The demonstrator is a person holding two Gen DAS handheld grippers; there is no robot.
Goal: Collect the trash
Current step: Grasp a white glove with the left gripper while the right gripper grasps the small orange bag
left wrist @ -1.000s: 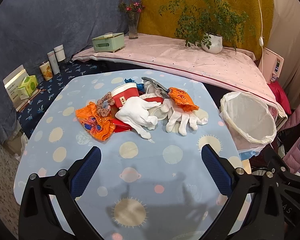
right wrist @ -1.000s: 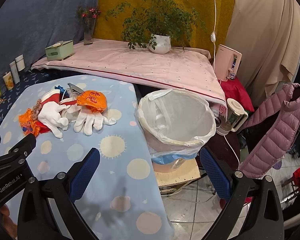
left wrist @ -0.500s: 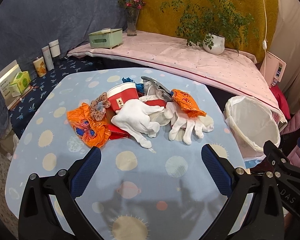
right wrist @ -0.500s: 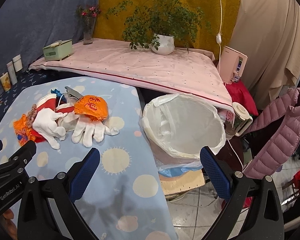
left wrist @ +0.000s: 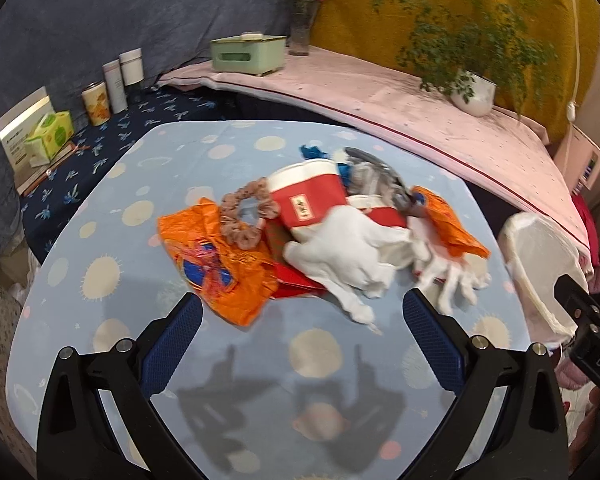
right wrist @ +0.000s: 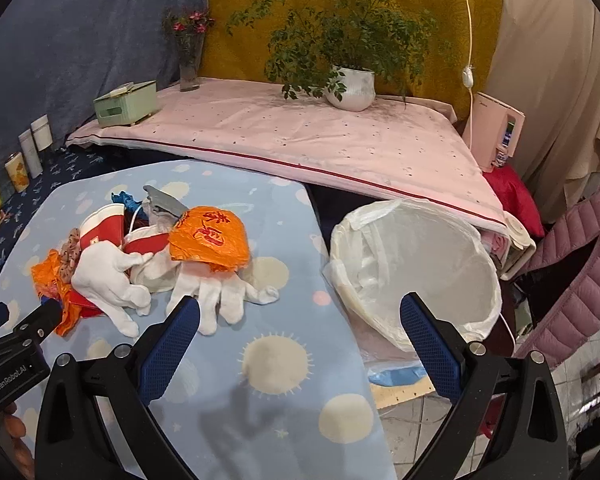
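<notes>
Looking along the left gripper (left wrist: 300,320): jaws spread wide, nothing held, hanging low over the table (left wrist: 100,208). Trash pile dead ahead and near, centred between the fingers. In it: orange wrapper (left wrist: 216,256) nearest the left finger, scrunchie (left wrist: 248,216) on top of it, red cup (left wrist: 307,196) on its side behind, white glove (left wrist: 347,256) draped in the middle with fingers pointing toward the camera, second glove (left wrist: 451,284) just ahead of the right finger, another orange wrapper (left wrist: 451,228) above that. Pile's long axis across the view, left to right, so square to the jaw opening. Bin (left wrist: 539,264) off to the right, beyond the table edge; part of the right gripper visible at the right border. Slight motion blur here.

Looking along the right gripper (right wrist: 300,328): also wide open and empty. Second glove (right wrist: 220,292) touching, or just behind, the tip of the left finger; rest of the pile further left and ahead. Bin (right wrist: 415,272), lined with a clear bag, just ahead of the right finger and well clear of the pile. Left gripper's body seen at lower left.

Judged: nothing collected yet. Left gripper squarer to the pile; right one nearer the bin and the second glove.
</notes>
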